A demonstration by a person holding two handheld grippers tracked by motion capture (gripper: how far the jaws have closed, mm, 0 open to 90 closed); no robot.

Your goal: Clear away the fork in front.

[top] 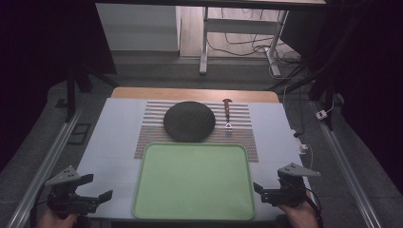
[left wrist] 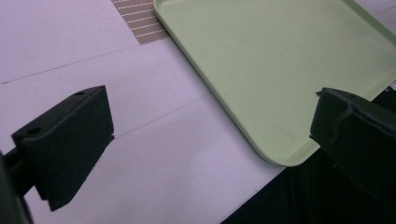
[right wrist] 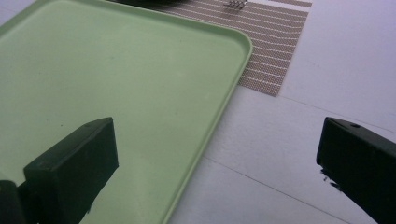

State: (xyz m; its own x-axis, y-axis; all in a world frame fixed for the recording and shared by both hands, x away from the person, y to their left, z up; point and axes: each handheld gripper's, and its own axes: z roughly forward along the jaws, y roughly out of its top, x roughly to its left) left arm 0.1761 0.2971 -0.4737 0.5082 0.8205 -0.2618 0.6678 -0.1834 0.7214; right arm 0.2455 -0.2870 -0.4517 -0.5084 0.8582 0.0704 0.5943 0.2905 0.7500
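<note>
A pale green tray [top: 194, 180] is seen lying empty at the near middle of a white-covered table [top: 111, 137], its far edge resting over a striped brown placemat [top: 247, 142]. On that placemat, farther back, a dark round plate [top: 189, 121] is set just beyond the tray, and a small wood-handled peeler [top: 228, 113] is laid to the right of the plate, close by but apart from it, its metal head pointing toward the near side.

The left gripper [top: 95, 187] is held at the near left corner of the table, beside the tray's left edge and clear of it. Its jaws are spread wide, with nothing between them; in the left gripper view the tray's near corner [left wrist: 280, 70] and bare white table are framed between the two black jaws.

The right gripper [top: 260, 190] is held at the near right, just beside the tray's right edge. Its jaws are likewise parted fully and nothing is gripped; in the right gripper view the tray's far right corner [right wrist: 140, 84], a strip of the placemat [right wrist: 275, 51] and the peeler's metal head [right wrist: 235, 4] are seen beyond them.
</note>
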